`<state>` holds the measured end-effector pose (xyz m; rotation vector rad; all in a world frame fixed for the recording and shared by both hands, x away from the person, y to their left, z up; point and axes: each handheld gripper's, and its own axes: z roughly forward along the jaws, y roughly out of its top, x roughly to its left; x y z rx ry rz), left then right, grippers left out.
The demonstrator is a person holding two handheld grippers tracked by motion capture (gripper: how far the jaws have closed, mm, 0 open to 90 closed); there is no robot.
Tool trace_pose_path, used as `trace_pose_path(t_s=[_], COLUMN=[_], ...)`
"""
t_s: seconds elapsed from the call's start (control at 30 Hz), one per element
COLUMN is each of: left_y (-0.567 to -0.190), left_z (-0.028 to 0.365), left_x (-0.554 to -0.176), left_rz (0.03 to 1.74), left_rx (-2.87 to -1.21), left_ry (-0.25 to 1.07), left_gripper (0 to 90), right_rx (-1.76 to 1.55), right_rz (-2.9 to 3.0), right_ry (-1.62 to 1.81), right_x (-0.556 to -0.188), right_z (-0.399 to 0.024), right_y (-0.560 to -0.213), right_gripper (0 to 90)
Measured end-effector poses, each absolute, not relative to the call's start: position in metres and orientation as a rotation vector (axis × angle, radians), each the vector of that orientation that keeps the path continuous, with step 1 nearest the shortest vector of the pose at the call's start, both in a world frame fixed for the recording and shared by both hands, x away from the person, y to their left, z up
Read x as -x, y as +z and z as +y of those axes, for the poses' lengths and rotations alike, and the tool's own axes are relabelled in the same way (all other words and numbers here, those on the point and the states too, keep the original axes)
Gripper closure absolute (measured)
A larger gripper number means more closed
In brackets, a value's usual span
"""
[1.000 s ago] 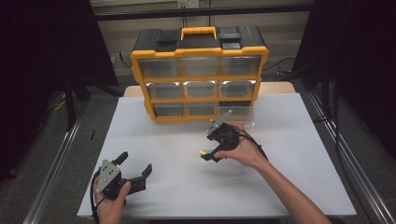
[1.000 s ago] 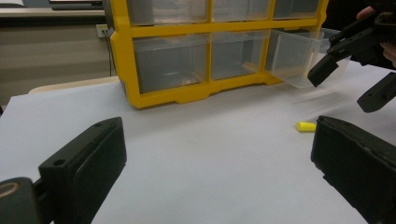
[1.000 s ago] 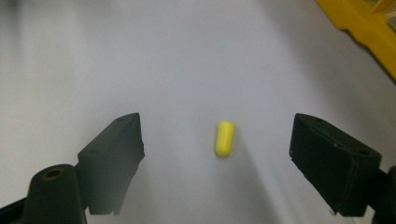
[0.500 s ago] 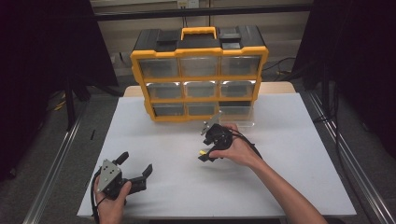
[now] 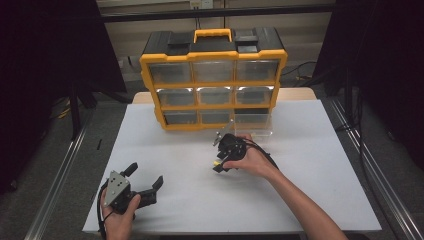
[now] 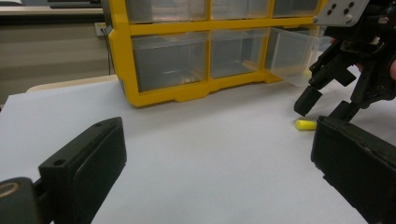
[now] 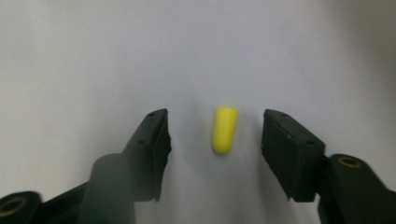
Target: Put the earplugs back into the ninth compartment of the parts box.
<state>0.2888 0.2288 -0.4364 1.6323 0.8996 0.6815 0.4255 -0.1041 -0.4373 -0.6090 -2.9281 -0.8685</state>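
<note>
A: Where is the yellow foam plug [image 7: 225, 129] found?

B: It is seen lying flat on the white table [image 5: 320, 200], between the jaws of the right gripper [image 7: 215, 135], at about seven o'clock from the pulled-out clear drawer [image 5: 255, 125] of the yellow organizer [image 5: 214, 80].

A: Has it been gripped?

B: Not yet. The jaws have just been closing around it, but a gap is left on each side, so nothing is pressed.

A: And the left gripper [image 5: 145, 185]?

B: It is held wide open and empty, near the table's seven o'clock corner.

A: What is left?

B: Judged from this, the plug has still to be clamped, lifted and probably dropped into the open drawer.
</note>
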Motion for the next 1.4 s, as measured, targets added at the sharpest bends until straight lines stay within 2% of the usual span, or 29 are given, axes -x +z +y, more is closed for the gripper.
trace_pose_path(t_s=[0.1,0.47,0.93,1.4], left_y=[-0.4362,-0.4361,-0.4366,-0.4366], left_z=[0.2289,0.2292,0.2286,0.2299], left_x=[-0.2886,-0.2887,-0.2887,-0.2883], left_rz=[0.898,0.896,0.900,0.902], left_rx=[-1.633,-1.631,-1.630,-1.634], left_ry=[0.681,0.682,0.676,0.681], left_gripper=[3.5,3.5,3.5,3.5], right_rx=[0.614,0.615,0.595,0.592], right_rz=[-2.945,-2.975,-2.992,-2.961], right_ry=[-0.852,-0.841,-0.833,-0.896], right_x=[-0.4257,-0.4279,-0.4275,-0.4238], right_z=[-0.1032,-0.1039,-0.1023,-0.1067], right_y=[-0.4390,-0.4415,-0.4411,-0.4406], right_gripper=[48.5,65.8,79.0,81.3])
